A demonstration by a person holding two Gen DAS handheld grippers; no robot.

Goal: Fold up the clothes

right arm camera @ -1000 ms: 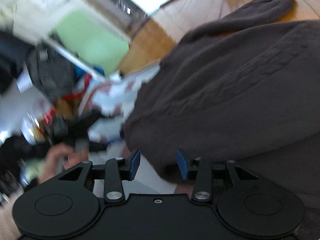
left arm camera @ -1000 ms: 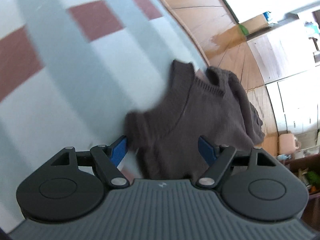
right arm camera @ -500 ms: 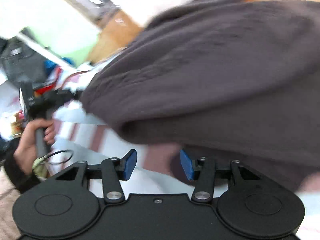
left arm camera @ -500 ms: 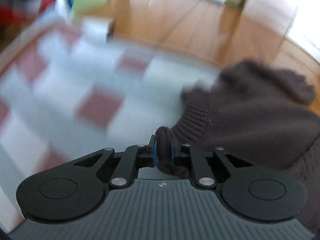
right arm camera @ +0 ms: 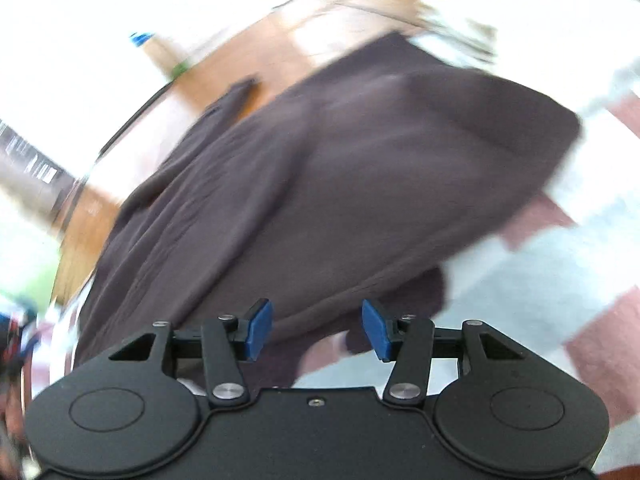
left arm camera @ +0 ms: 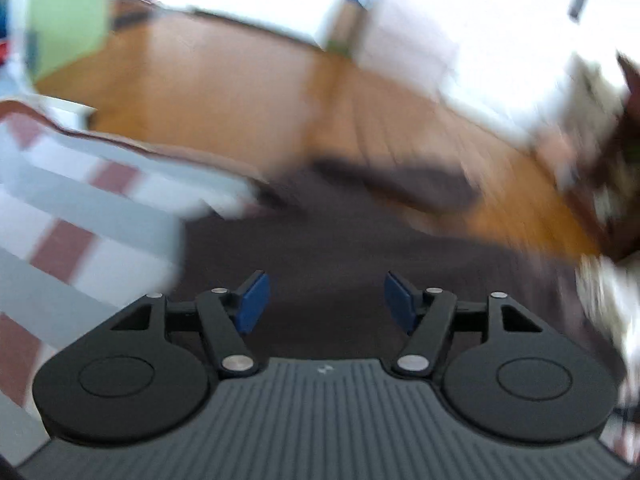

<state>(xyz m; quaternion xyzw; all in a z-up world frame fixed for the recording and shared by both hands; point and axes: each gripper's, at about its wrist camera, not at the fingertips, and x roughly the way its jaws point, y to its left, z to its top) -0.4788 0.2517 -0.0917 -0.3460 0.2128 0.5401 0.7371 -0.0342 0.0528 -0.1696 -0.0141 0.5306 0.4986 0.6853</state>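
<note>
Over the checked blanket [right arm camera: 552,264], a blurred dark brown sweater [right arm camera: 340,168] sprawls, its far edges smeared. Left gripper [left arm camera: 325,300] jaws are opening over knit, gripping nothing. Right gripper [right arm camera: 316,330] jaws stand parted, empty.

You worked in a home, a lived-in room by the look of it. Warm orange-brown wooden floorboards [left arm camera: 224,80] ran across the room. A checked cloth [left arm camera: 80,216] in pale blue, white and brick red covered the surface before you, likely a bed or quilt, though the blur left that uncertain. A dark brown knitted garment [right arm camera: 340,168] lay spread on it. White cabinet fronts [left arm camera: 416,40] stood at the far side, and a pale green panel [left arm camera: 64,12] showed at the left. Bright daylight washed out the background.
</note>
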